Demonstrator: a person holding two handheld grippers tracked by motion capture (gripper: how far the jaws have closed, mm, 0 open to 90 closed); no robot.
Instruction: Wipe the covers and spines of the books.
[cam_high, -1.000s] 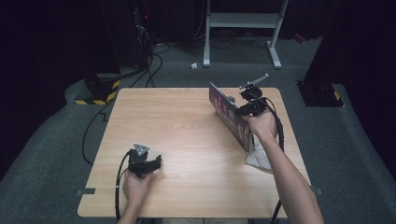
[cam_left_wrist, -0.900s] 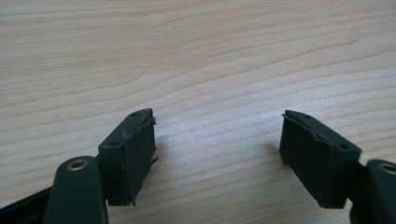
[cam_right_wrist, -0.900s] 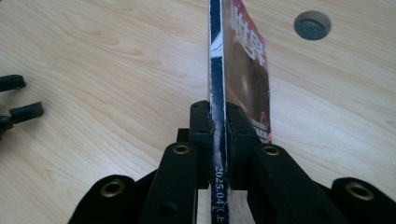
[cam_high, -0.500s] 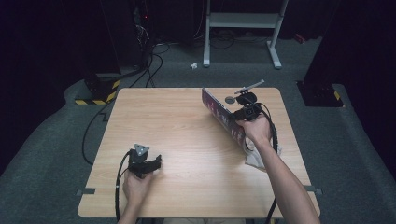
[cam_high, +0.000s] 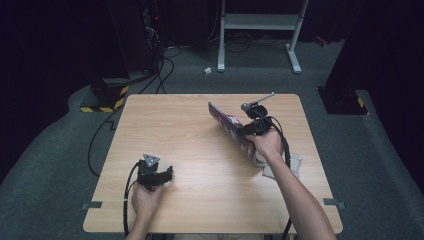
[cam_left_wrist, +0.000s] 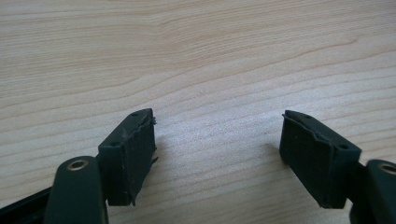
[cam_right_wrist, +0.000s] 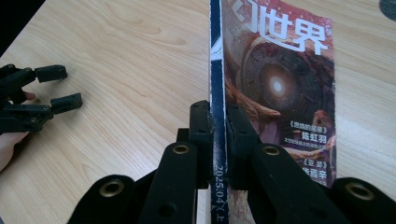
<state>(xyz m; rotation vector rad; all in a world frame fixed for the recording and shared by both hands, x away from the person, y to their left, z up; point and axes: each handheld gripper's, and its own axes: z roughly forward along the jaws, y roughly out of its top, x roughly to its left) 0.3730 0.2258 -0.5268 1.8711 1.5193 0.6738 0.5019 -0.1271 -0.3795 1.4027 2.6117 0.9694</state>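
While its black pads clamp the thin spine, the right claw (cam_right_wrist: 218, 135) holds a glossy magazine (cam_right_wrist: 275, 88) tilted on edge at the right of the pale wood-grain desk (cam_high: 200, 150), near its right edge. At the near left, the left claw (cam_left_wrist: 217, 154) rests with jaws apart on bare wood, with open desk between the two.

High cam overhead; gripper cams close.
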